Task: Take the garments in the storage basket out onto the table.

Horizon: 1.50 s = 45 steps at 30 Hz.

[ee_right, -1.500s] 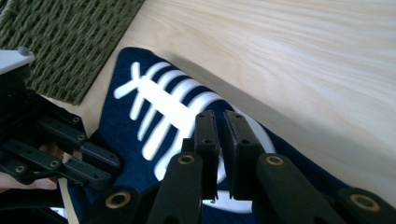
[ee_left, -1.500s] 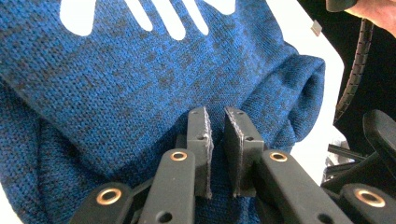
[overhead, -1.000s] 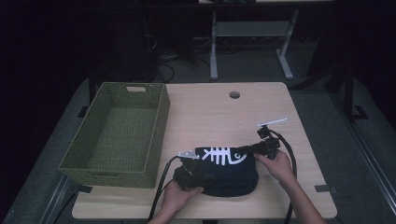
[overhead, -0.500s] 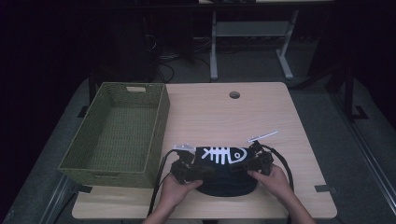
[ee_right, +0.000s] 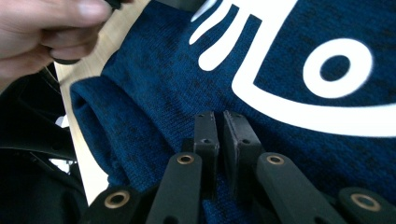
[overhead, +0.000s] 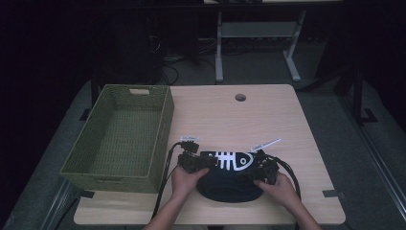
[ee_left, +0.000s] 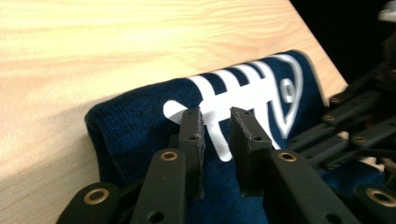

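Observation:
A dark blue knitted garment (overhead: 226, 188) with a white fish-skeleton print (overhead: 233, 161) lies folded near the table's front edge. My left gripper (overhead: 192, 161) rests at the garment's left end and my right gripper (overhead: 261, 168) at its right end, each in a hand. In the left gripper view the jaws (ee_left: 215, 116) stand slightly apart over the print, with nothing between them, and the garment (ee_left: 140, 126) shows a rolled edge. In the right gripper view the jaws (ee_right: 219, 119) are nearly together, low on the blue cloth (ee_right: 154, 84) beside the fish's eye.
A green woven basket (overhead: 163, 120) stands empty at the table's left, close to my left hand. The wooden table (overhead: 249, 124) has a cable hole (overhead: 240, 97) at the back. Dark floor and a metal stand lie beyond. A hand (ee_right: 46, 28) holds the other gripper.
Both grippers have come down and closer to the front edge; the right one moved from the garment's far right corner to its near right side. The garment looks more compactly folded.

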{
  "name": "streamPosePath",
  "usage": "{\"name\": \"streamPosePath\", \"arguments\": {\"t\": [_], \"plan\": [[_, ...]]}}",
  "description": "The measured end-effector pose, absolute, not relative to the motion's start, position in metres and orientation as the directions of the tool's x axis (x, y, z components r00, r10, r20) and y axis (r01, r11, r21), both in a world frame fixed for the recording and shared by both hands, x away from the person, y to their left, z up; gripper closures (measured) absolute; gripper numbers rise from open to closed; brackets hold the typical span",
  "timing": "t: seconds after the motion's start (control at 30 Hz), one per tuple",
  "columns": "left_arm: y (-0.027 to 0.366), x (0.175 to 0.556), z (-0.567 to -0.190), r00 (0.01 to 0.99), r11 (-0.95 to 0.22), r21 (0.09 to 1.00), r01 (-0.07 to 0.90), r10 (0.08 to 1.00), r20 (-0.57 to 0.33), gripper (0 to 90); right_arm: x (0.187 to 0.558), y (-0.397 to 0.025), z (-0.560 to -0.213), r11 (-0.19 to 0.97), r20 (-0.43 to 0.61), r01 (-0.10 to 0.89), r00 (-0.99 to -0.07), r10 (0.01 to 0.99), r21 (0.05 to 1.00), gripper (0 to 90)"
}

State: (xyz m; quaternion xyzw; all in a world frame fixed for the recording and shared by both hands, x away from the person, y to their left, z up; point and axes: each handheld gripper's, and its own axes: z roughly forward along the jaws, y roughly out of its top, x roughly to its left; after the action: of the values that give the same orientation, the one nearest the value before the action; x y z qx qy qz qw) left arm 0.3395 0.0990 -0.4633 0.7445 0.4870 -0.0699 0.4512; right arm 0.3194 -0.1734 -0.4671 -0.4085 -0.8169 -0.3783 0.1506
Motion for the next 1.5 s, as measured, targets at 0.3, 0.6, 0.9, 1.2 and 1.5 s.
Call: {"name": "streamPosePath", "arguments": {"t": [0.3,0.6,0.9,1.2,1.5], "plan": [[0.100,0.339,-0.450,0.536,-0.086,0.648,0.757,0.649,-0.539,72.4,0.320,-0.174,-0.468,0.377,0.554,0.780,-0.622,0.553,0.499,84.5],[0.102,0.349,-0.468,0.481,-0.069,0.609,0.790,0.685,-0.547,72.8,0.320,-0.173,-0.468,0.380,0.553,0.783,-0.619,0.557,0.493,84.5],[0.105,0.342,-0.447,0.522,-0.050,0.659,0.750,0.656,-0.544,72.7,0.328,-0.170,-0.447,0.364,0.559,0.773,-0.630,0.539,0.521,81.1],[0.093,0.326,-0.454,0.577,-0.151,0.636,0.757,0.612,-0.541,75.8,0.366,-0.150,-0.432,0.286,0.551,0.792,-0.589,0.591,0.540,81.2],[0.093,0.322,-0.466,0.570,-0.174,0.617,0.768,0.626,-0.533,76.9,0.381,-0.143,-0.451,0.288,0.548,0.828,-0.540,0.639,0.481,88.5]]}}
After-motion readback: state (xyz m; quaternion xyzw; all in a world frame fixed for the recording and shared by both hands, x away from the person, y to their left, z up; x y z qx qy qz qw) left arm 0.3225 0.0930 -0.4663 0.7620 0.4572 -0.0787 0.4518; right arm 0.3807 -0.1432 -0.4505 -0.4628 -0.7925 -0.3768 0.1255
